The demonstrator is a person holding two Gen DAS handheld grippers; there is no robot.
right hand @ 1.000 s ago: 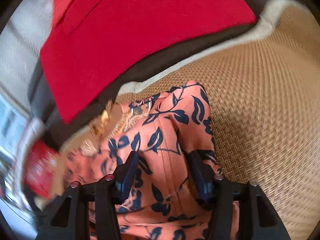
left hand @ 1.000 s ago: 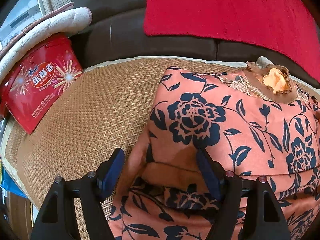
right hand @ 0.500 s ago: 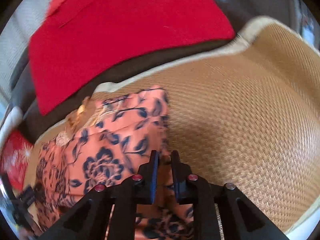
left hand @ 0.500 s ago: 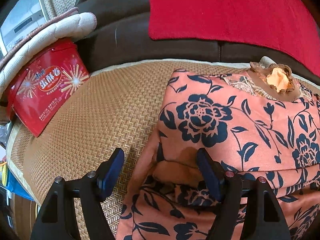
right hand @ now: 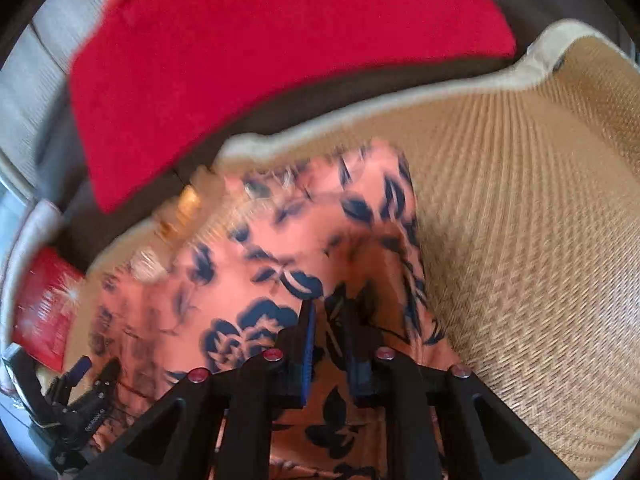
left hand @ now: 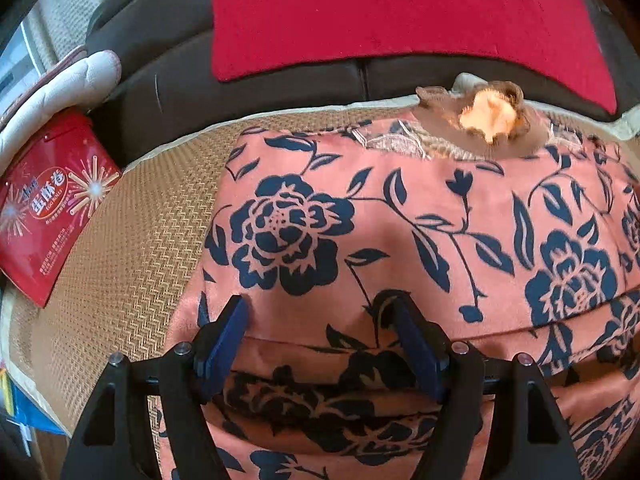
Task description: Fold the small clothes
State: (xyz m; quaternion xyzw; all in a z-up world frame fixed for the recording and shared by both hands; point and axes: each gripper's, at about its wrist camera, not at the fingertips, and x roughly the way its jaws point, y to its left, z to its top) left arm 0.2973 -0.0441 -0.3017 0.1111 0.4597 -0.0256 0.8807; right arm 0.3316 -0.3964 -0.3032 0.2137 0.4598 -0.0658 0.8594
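Salmon-pink garment with navy rose print (left hand: 400, 216) lies spread on the tan woven mat (left hand: 132, 248) covering the dark sofa seat, its embroidered collar with an orange flower trim (left hand: 488, 114) toward the backrest. A fold already shows across the near part of the cloth.

Right gripper (right hand: 330, 344): a second ago its fingers stood apart over the garment's right side; now they are drawn nearly together with a ridge of the pink fabric pinched between them, close to the garment's right edge. View is motion-blurred, so how deep the bite goes is unclear.

Left gripper (left hand: 320, 340): fingers wide apart as before, hovering over the fold line with cloth visible between them but not pressed. It has shifted rightward, from the garment's left edge to further over the cloth.

Reading: right side is secured for the next fold; left side is positioned, not yet gripping.

Red printed snack tin (left hand: 48, 208) and red cloth (left hand: 400, 12) on the backrest sit clear of the work.
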